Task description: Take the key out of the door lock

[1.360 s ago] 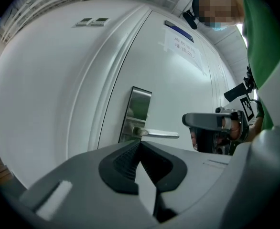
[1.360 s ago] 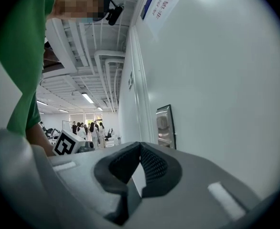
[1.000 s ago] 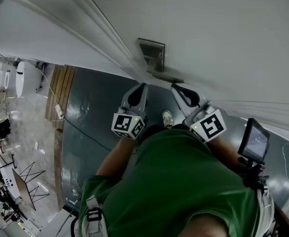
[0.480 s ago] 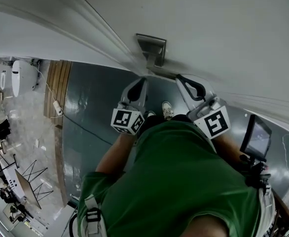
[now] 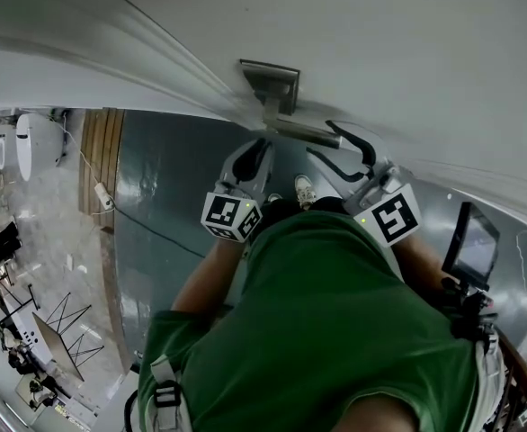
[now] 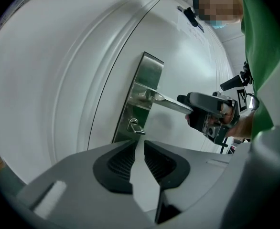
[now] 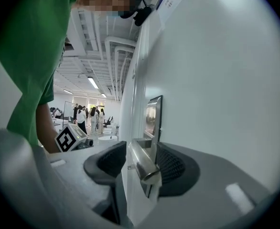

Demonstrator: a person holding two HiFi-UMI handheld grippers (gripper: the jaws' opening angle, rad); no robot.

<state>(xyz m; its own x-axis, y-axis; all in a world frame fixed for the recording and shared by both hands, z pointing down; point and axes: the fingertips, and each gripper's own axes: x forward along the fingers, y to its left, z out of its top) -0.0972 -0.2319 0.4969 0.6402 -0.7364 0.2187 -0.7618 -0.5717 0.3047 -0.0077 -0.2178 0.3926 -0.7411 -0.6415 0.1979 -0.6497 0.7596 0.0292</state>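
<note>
A steel lock plate sits on the white door, with a lever handle sticking out. A small key stands in the lock under the lever. My left gripper is just below and short of the key. Its jaws have just been opening to a narrow gap with nothing between them. My right gripper has just been opening wide. The lever's end lies between its pads, with a gap on the left side. In the head view, the left gripper and right gripper flank the lever.
The person's green shirt fills the lower head view. A small screen hangs at their right side. Dark floor and a wooden strip lie below. Several people stand far off in the room.
The right gripper's jaws, shut in both earlier frames, now stand wide apart around the lever. The left gripper has sunk slightly beside the lock plate.
</note>
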